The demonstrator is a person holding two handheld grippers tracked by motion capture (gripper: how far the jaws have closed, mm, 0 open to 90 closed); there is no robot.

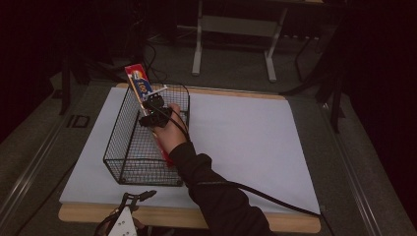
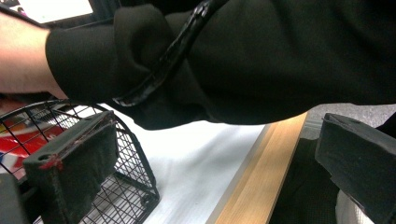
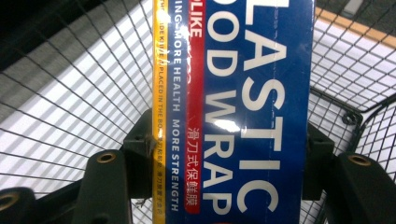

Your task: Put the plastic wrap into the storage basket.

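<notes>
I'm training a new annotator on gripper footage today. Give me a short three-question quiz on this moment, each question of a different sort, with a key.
1. True or false: the right gripper is shut on the plastic wrap box.
2. Multiple choice: the lower end of the box is A) lying flat on the white mat, B) inside the wire basket, C) on the floor.
3. Short answer: how do the jaws of the left gripper stand, and is anything between them?

Key
1. True: its pads press both long sides of the box in the right gripper view.
2. B.
3. Apart, with nothing between them; it sits at the near table edge.
</notes>
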